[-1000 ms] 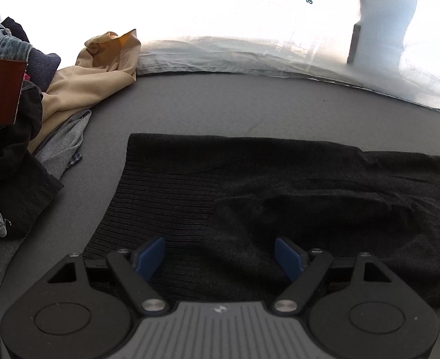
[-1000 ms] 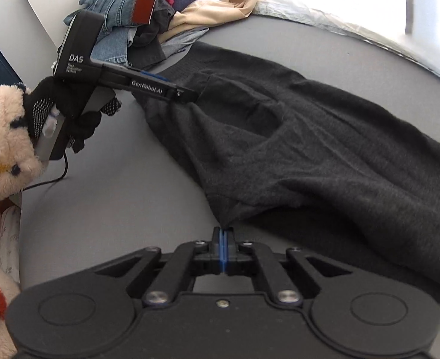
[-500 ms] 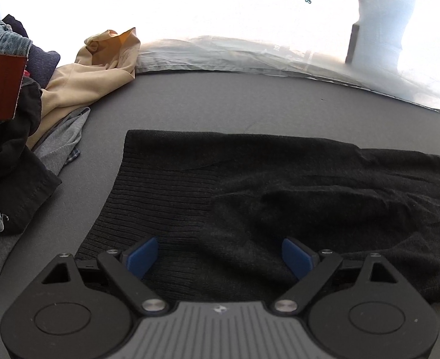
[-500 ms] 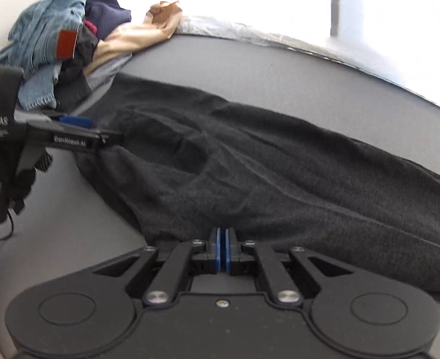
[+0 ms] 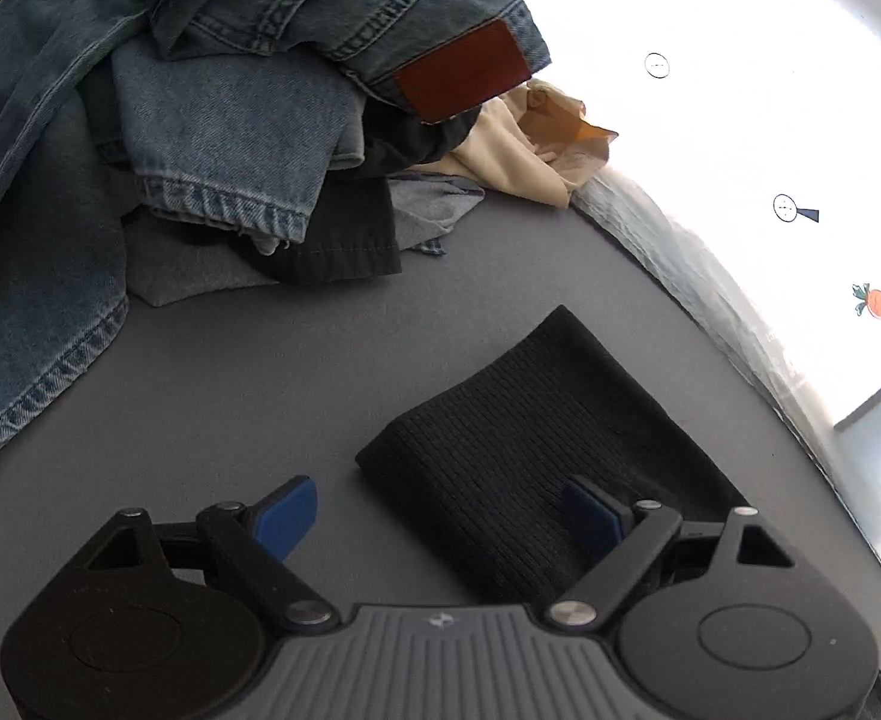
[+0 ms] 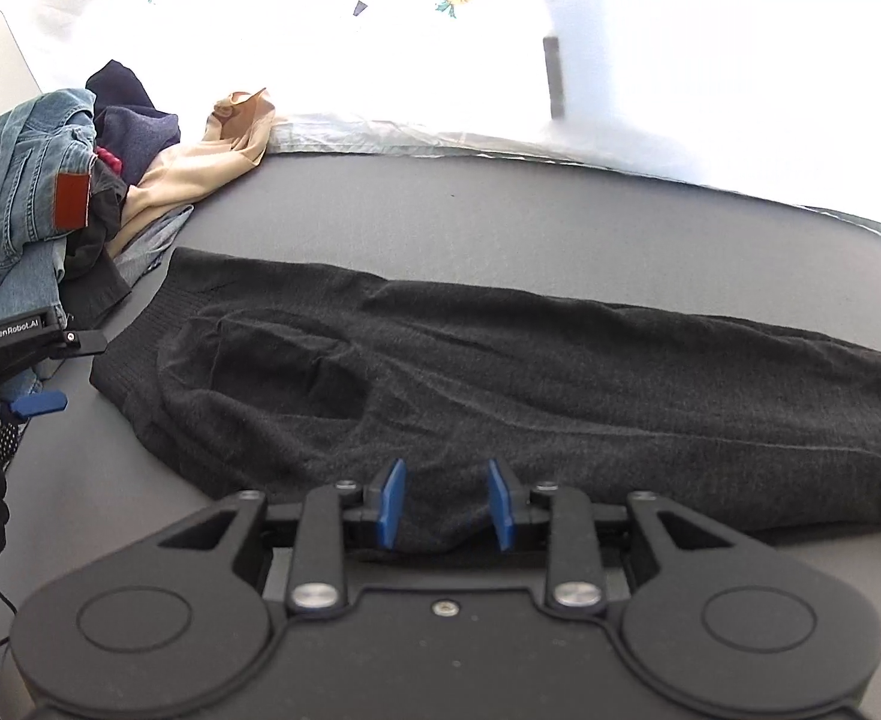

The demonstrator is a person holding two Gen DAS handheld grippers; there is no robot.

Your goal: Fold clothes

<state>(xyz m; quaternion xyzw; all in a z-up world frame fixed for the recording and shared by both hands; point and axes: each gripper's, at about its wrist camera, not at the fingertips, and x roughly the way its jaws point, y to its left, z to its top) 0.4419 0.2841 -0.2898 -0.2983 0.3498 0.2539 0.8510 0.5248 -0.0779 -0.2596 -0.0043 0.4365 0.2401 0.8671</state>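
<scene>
Since a second ago our right gripper has let go: its blue pads, then pinched together on the sweater's near edge, now stand partly apart with the dark knit bunched loosely between them and nothing clamped. Our left gripper has swung toward the heap of clothes, so the ribbed hem that filled the lower middle of its view now sits in the lower right.

We see the charcoal sweater spread lengthwise across the gray tabletop, running from centre left to the right edge of the right wrist view. Its near edge reaches under the right gripper's fingers at the bottom centre. A sagging fold lies in the cloth at centre left.

From the left wrist, only the sweater's ribbed hem shows, a dark band slanting from the middle of the frame down to the lower right. Our left gripper is wide open and holds nothing: its right pad hangs over the hem, whether touching it we cannot tell, and its left pad is over bare table.

The left wrist view gives us the pile up close in the upper left: blue jeans with a brown leather patch on top, a beige garment beside them, black and gray cloth beneath. The right wrist view shows that same pile small at far left, and shows our left gripper from outside, at the left edge just beside the hem.
</scene>
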